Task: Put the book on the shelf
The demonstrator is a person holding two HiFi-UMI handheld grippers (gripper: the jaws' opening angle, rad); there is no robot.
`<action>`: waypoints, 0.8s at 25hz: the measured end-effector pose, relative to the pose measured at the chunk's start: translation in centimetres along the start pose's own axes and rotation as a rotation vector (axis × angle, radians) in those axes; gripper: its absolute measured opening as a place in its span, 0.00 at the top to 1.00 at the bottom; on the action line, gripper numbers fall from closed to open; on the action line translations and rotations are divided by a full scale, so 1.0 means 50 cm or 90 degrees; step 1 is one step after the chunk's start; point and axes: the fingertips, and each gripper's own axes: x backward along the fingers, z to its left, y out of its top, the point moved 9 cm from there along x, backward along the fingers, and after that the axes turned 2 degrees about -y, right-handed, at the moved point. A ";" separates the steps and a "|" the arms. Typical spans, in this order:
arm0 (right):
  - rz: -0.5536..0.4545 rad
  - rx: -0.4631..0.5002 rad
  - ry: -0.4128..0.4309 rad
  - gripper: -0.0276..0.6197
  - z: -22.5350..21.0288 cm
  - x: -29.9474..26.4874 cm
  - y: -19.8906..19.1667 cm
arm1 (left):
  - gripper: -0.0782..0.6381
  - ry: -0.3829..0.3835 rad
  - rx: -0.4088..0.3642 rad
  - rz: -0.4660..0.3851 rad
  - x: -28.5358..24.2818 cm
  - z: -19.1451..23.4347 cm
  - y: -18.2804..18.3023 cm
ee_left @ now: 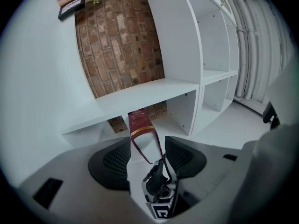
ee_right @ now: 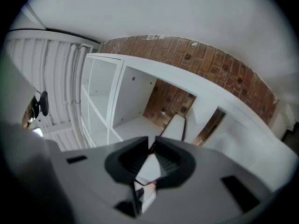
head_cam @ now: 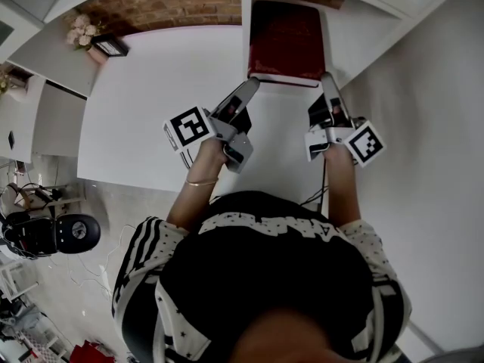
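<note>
A dark red book [head_cam: 286,42] lies in a compartment of the white shelf unit [head_cam: 355,32], its near edge toward me. My right gripper [head_cam: 327,78] is shut on the book's near right corner. In the right gripper view the jaws [ee_right: 152,146] pinch the thin edge, and the book [ee_right: 177,127] runs on into the compartment. My left gripper [head_cam: 252,84] stands open at the near left corner. In the left gripper view the gold-banded spine [ee_left: 140,124] shows in the gap between the pads [ee_left: 184,157], apart from them. The right gripper [ee_left: 161,181] shows below it.
A white desk top [head_cam: 151,89] spreads to the left, with a framed picture [head_cam: 111,45] and flowers [head_cam: 82,30] at its far corner. A brick wall [head_cam: 174,2] backs it. Other shelf compartments [ee_left: 212,45] hold nothing. A black office chair [head_cam: 57,233] stands at the lower left.
</note>
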 end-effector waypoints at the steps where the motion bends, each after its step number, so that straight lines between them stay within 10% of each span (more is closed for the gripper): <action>1: 0.000 0.002 -0.001 0.86 0.000 -0.001 0.001 | 0.54 0.000 0.000 0.000 0.000 0.000 0.000; 20: 0.001 0.007 -0.023 0.86 -0.008 -0.014 0.015 | 0.54 0.003 -0.007 0.000 0.000 -0.002 0.003</action>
